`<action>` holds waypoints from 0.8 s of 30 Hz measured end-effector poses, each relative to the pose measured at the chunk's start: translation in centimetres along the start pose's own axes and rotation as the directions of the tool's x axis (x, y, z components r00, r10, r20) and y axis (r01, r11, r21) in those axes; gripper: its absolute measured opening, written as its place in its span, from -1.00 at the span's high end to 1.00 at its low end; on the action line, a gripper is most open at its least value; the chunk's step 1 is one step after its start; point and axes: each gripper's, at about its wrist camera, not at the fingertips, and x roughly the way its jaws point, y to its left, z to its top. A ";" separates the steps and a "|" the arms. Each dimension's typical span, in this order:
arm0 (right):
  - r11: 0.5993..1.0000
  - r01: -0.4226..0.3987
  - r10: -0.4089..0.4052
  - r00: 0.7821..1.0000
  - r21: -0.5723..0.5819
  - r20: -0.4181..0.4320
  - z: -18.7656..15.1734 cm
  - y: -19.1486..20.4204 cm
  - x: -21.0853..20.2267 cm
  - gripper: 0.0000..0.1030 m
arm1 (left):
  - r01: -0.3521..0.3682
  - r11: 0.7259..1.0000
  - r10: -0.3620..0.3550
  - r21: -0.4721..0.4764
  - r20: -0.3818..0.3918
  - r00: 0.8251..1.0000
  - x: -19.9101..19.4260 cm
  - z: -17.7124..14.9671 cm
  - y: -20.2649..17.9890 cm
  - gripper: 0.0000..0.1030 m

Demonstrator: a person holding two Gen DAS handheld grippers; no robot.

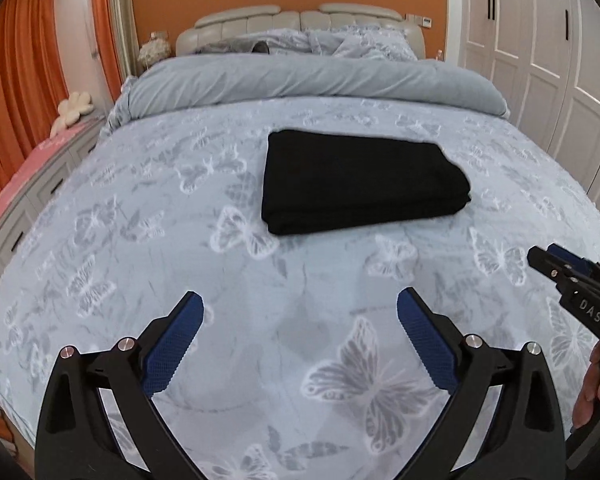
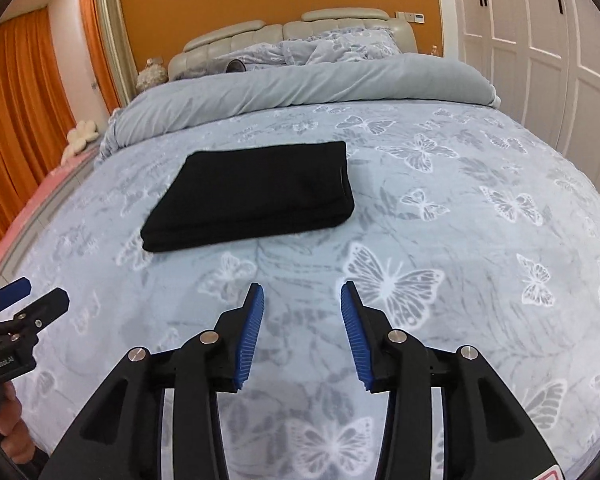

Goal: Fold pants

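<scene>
The black pants (image 1: 360, 184) lie folded into a flat, thick rectangle on the butterfly-print bedspread (image 1: 140, 240); in the right wrist view the pants (image 2: 256, 192) sit ahead and to the left. My left gripper (image 1: 300, 312) hovers over the spread on the near side of the pants, open, with nothing between its blue pads. My right gripper (image 2: 302, 300) is likewise open and empty, apart from the pants. The right gripper (image 1: 548, 260) also shows at the right edge of the left wrist view, and the left gripper (image 2: 32, 292) at the left edge of the right wrist view.
A rolled grey duvet (image 1: 312, 80) lies across the bed behind the pants, with pillows and a padded headboard (image 1: 300, 20) beyond. White wardrobe doors (image 1: 540, 60) stand on the right. Orange curtains (image 1: 16, 80) and a low drawer unit (image 1: 28, 208) line the left side.
</scene>
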 end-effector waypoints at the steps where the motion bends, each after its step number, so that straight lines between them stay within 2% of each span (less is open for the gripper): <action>1: 1.000 0.003 -0.003 1.000 0.001 -0.003 -0.2 0.0 0.3 0.22 | 0.003 1.000 -0.003 -0.001 -0.010 1.000 0.4 -0.3 0.1 -0.86; 6: 0.999 0.011 -0.012 0.999 -0.035 -0.032 -0.9 0.6 1.4 0.22 | 0.026 0.999 -0.027 -0.029 -0.032 0.999 1.7 -1.2 0.5 -0.86; 14: 0.997 0.006 -0.007 1.000 -0.076 -0.011 -1.5 1.7 0.3 0.14 | 0.036 0.999 -0.036 -0.006 0.039 0.999 0.1 -1.3 -0.3 -0.86; 24: 0.998 0.002 -0.002 1.000 -0.061 0.011 -1.7 1.7 -1.0 0.14 | 0.043 0.999 -0.044 0.022 0.064 0.997 -1.1 -1.8 -1.6 -0.86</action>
